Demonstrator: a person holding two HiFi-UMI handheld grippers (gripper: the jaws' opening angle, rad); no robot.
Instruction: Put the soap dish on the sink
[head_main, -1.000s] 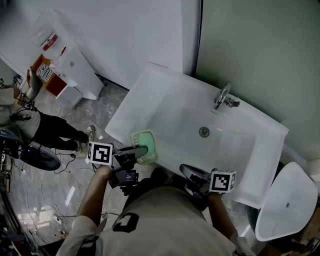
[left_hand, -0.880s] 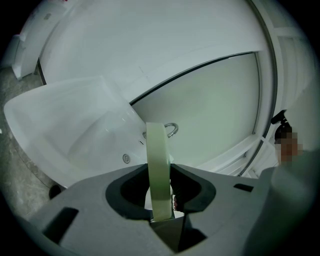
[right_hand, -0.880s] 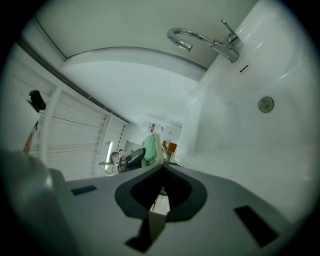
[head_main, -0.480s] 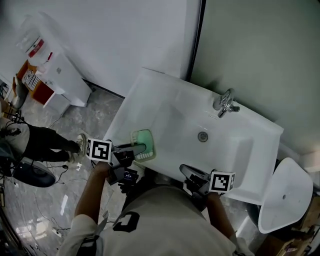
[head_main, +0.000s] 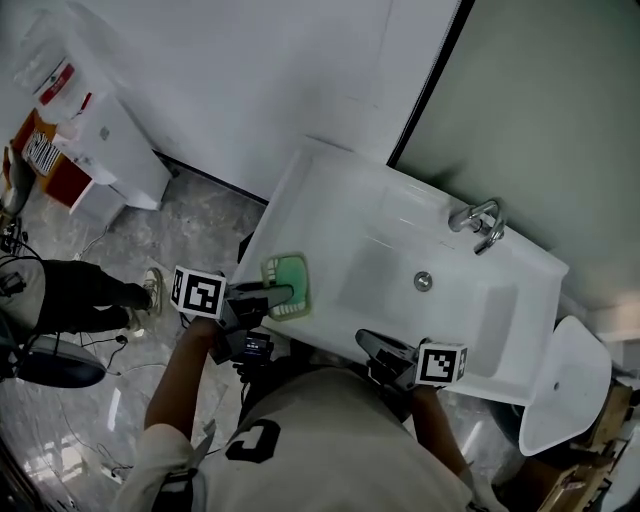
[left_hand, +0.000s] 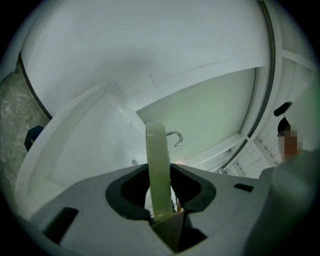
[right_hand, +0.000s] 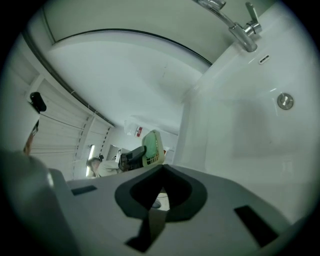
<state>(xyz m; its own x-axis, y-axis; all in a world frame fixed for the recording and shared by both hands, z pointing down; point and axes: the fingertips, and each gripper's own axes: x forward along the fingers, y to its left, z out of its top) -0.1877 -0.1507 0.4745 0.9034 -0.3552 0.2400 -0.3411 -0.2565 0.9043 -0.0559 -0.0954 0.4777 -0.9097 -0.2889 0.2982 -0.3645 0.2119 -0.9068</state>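
Green plastic shows between the jaws of the left gripper (head_main: 278, 297). Its two pads are pressed on the near edge of the one soap dish (head_main: 289, 279), held only as far apart as that thin rim. In the left gripper view the rim runs straight up through the gap, with a pad on each side. The right gripper (head_main: 368, 342) has its jaws brought together tip to tip and nothing between them. There are two grippers in all, each carrying one marker cube, the left cube (head_main: 198, 292) and the right cube (head_main: 441, 362).

The dish lies face up with its slotted end toward the person. It is over the near left corner of the single white sink (head_main: 310, 195). Whether it touches the rim or hangs just above it cannot be told. The right gripper is at the sink's front edge, well apart from the dish.

The basin has one drain (head_main: 423, 281) in its floor. One chrome faucet (head_main: 478, 222) stands on the far rim by the pale green wall. Grey marbled floor (head_main: 190, 215) spreads to the left of the sink.
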